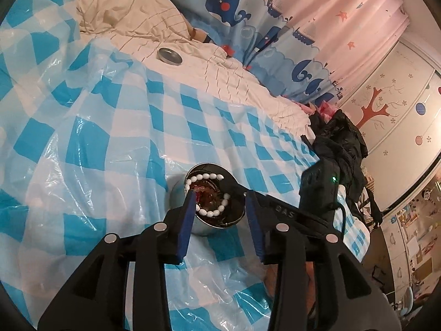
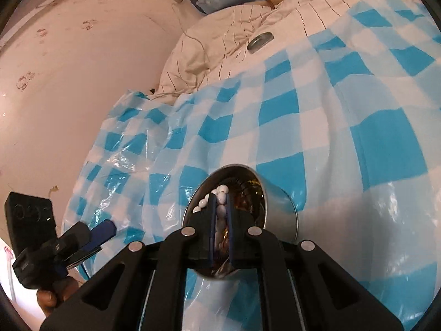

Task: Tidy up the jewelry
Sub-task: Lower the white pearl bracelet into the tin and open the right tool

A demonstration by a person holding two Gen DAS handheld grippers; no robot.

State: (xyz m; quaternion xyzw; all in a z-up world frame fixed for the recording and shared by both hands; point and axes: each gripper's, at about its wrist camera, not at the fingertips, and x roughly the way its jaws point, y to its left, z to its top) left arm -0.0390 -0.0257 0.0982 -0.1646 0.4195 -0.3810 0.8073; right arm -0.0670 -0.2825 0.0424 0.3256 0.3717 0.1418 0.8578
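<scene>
A round metal tin (image 1: 205,227) stands on the blue-checked plastic sheet (image 1: 110,127) and holds a white bead bracelet (image 1: 205,178) over dark jewelry. My left gripper (image 1: 219,195) is open, its blue fingers spread just above the tin's near rim. In the right wrist view the same tin (image 2: 278,207) lies under my right gripper (image 2: 220,202), whose fingers are nearly closed around the white bead bracelet (image 2: 220,198) inside the tin. The left gripper (image 2: 91,237) shows at the lower left there.
The tin's metal lid (image 1: 170,55) lies on the cream quilt (image 1: 215,71) further back; it also shows in the right wrist view (image 2: 259,41). A whale-print curtain (image 1: 248,13) hangs behind. Dark clothes (image 1: 339,143) pile at the bed's right edge. A pink wall (image 2: 69,69) is on the left.
</scene>
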